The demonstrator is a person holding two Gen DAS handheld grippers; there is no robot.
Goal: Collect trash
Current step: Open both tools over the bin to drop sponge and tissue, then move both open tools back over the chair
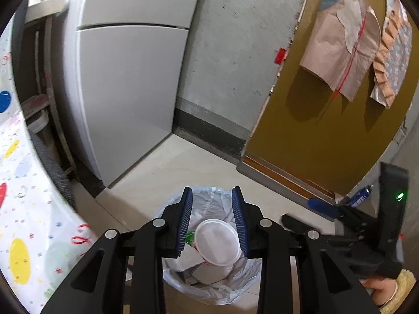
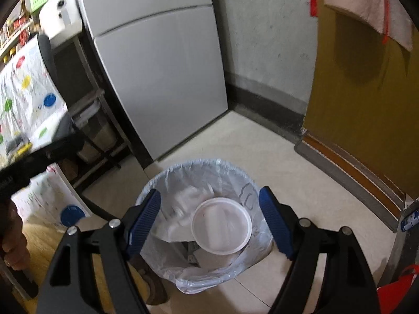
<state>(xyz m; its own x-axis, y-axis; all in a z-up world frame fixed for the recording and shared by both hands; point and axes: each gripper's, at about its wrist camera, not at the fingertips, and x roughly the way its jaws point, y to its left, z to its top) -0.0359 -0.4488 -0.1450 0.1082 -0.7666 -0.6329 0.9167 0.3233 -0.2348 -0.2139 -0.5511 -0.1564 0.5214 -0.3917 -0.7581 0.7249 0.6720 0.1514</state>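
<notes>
A waste bin lined with a pale plastic bag (image 2: 167, 178) stands on the tiled floor and holds crumpled paper and wrappers. On top of that trash is a round white plastic lid (image 2: 221, 226), also seen as the lid (image 1: 217, 240) below my left fingers. My left gripper (image 1: 212, 191) hovers over the bin (image 1: 170, 209), jaws parted, pads not pressing on anything. My right gripper (image 2: 209, 192) hangs above the bin with its jaws wide apart and nothing between them. It shows as a black body at the right edge of the left wrist view.
A grey refrigerator (image 2: 162, 65) stands behind the bin beside a concrete wall. An ochre door (image 2: 366, 104) with cloths hung on it and a doormat (image 2: 353, 172) lie to the right. A table with a dotted cloth (image 1: 26, 209) is at the left. A spray can (image 1: 361, 196) stands by the door.
</notes>
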